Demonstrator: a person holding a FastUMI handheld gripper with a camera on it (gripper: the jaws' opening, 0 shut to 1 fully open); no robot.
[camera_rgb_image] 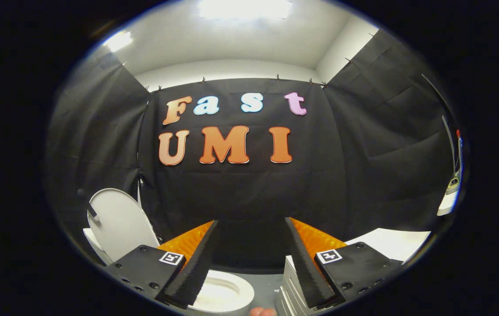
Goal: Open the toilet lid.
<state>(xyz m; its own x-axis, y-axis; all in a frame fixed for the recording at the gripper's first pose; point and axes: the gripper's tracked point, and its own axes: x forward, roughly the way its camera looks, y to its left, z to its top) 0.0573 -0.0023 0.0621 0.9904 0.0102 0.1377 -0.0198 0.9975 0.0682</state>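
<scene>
Two black ridged gripper fingers (207,259) with orange ribbed backs rise at the near edge of the scene, each fixed to a black block bearing a small square black-and-white marker. They belong to the hand-held two-finger gripper (251,259), whose fingers stand wide apart with nothing between them, pressing on nothing.

Up and to the left of the left finger stands the smooth white oval plastic toilet lid (117,221), raised upright and leaning back toward the black cloth booth wall (240,193). It is apart from both fingers. Low between the fingers, partly behind the left one, lies a round white glossy rim with a hollow centre (225,292); whether it is the toilet seat or the bowl cannot be told. A small piece of a fingertip (262,312) shows just below it.

Beside the right finger sits a white ridged block-shaped object (289,285), partly hidden. Beyond the right block stretches a flat white surface (392,243). Overhead, bright rectangular ceiling lights (245,8) glow against a white ceiling.
</scene>
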